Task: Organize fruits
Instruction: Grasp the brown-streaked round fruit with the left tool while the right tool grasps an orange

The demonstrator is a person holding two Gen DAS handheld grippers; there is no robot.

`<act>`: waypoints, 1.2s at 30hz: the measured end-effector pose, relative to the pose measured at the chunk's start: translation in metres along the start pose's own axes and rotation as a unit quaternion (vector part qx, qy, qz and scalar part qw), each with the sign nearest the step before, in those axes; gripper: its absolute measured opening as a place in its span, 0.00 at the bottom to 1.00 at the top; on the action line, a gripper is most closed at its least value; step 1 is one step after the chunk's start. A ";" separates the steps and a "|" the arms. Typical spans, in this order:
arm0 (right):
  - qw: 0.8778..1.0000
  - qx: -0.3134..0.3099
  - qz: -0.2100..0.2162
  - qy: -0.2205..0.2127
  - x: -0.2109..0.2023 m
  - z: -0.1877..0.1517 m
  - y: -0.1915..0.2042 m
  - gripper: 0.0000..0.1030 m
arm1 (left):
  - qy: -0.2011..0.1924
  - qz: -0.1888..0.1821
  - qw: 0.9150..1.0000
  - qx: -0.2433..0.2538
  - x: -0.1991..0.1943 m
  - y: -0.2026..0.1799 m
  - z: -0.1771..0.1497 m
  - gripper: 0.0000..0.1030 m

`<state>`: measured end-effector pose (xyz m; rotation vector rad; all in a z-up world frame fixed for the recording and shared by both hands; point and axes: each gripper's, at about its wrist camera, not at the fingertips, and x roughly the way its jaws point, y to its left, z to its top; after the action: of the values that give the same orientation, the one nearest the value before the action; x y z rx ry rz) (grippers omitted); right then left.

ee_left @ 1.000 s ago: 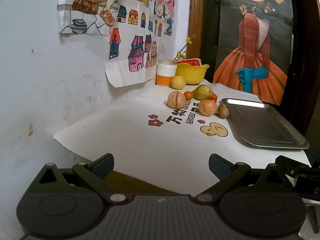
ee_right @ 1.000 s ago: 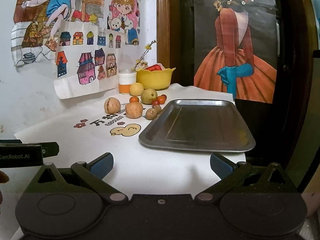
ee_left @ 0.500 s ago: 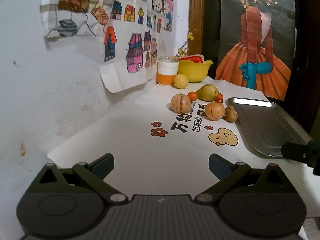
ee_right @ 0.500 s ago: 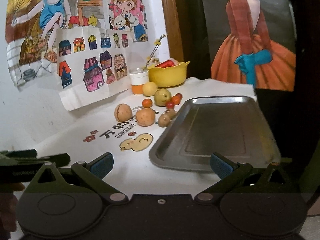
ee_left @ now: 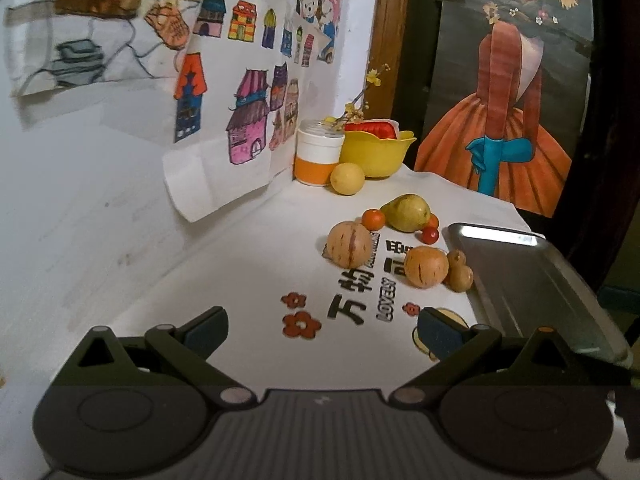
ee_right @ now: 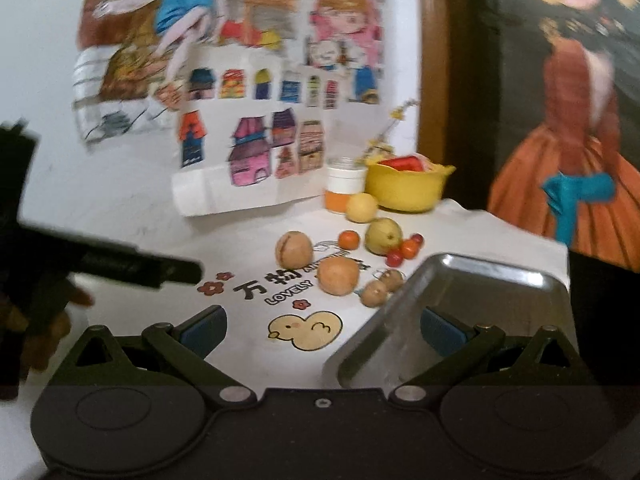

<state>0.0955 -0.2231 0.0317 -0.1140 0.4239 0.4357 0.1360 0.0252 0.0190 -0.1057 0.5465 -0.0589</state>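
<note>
Both tongs, left (ee_left: pixel 322 330) and right (ee_right: pixel 322 328), spread wide, empty. Nearest striped tan round melon (ee_left: pixel 425 267) ahead best straddled squarely, then carried to grey metal tray (ee_left: pixel 532 280) at right.

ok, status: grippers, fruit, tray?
Left gripper open, empty. Right gripper open, empty, over tray edge. Fruit all on cloth, none in tray. Nothing blocking.

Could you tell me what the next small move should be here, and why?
Probably ease the left tongs forward toward the nearest striped round fruit. Both tongs stand open and hold nothing, the metal tray is bare, and all the fruit sits on the white cloth beside it. That fruit lies close to the tray's edge, so it looks like the shortest first transfer.
</note>
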 end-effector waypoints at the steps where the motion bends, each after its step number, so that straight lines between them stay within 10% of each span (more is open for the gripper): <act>1: 1.000 -0.008 0.003 0.003 0.002 0.003 0.001 1.00 | 0.002 -0.003 1.000 -0.002 0.005 0.001 0.003 1.00; 36: 0.988 -0.101 0.051 0.101 0.141 0.040 -0.025 0.92 | 0.080 -0.020 0.997 -0.010 0.146 0.007 0.055 1.00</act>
<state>0.2374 -0.1834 0.0089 -0.3361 0.5870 0.5704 0.2888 0.0249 -0.0105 -0.1321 0.7049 -0.1026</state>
